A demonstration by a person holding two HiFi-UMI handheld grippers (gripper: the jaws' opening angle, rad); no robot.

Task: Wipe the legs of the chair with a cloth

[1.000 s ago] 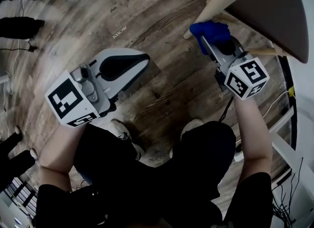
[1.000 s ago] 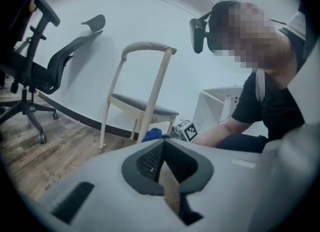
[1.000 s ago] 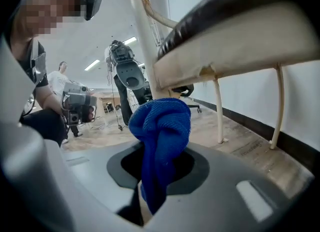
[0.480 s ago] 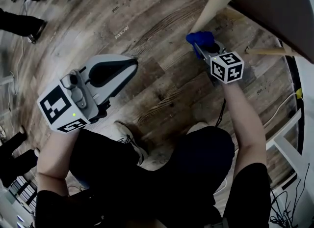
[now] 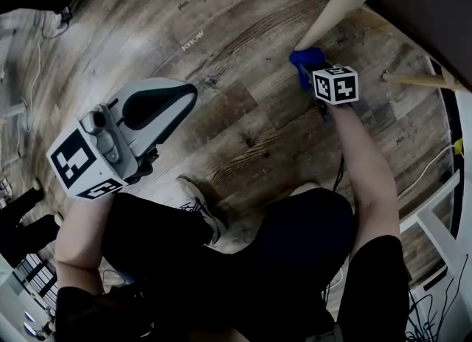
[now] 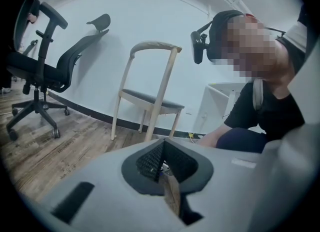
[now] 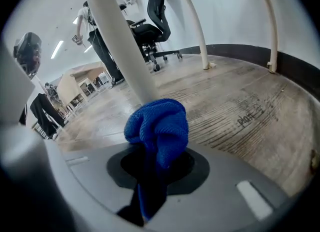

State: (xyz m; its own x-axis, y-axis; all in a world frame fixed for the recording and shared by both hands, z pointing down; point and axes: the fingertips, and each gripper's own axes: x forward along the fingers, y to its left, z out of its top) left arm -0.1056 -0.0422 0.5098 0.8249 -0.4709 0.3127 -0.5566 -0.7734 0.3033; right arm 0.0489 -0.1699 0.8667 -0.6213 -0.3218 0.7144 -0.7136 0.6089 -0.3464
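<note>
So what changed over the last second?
The right gripper, jaws shut on the blue microfibre cloth, slid down the pale wooden chair leg toward its foot. The cloth stayed clamped, and the left gripper stayed idle and empty.

A vivid blue microfibre cloth (image 7: 157,126) sits in the right gripper (image 7: 150,176), whose shell is pale grey with a black recess round the jaws. Its marker cube (image 5: 335,85) is white with black square patterns. The left gripper (image 6: 167,176) is the same pale grey and black, and its cube (image 5: 77,160) is also white with black squares. The slanting wooden chair leg (image 7: 117,36) is pale cream. The plank floor (image 5: 243,90) is brown-grey with dark streaked grain. A second wooden chair (image 6: 150,51) has a pale frame and dark grey seat, and the mesh office chair (image 6: 45,66) is black.
</note>
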